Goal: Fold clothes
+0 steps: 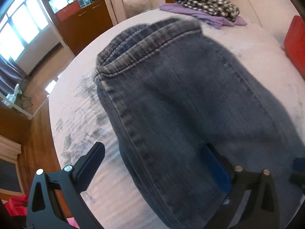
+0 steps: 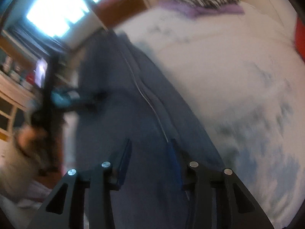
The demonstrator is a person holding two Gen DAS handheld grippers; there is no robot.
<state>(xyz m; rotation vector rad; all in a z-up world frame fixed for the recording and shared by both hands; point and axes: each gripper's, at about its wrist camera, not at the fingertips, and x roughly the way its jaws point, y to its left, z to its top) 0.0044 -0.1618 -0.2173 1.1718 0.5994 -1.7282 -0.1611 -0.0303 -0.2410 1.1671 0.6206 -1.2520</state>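
Note:
Blue jeans lie folded on the white bed, waistband toward the far side. My left gripper is open, its jaws wide apart, one finger over the sheet and the other over the denim. In the blurred right wrist view the jeans hang or stretch away along the bed edge. My right gripper has its jaws partly apart with denim lying between them; I cannot tell if it grips the cloth. The left gripper also shows in the right wrist view, at the denim's left edge.
A checked garment lies on a purple garment at the far side of the bed. A red cushion sits at the right edge. Wooden floor and cabinets lie left of the bed. Pink cloth lies at lower left.

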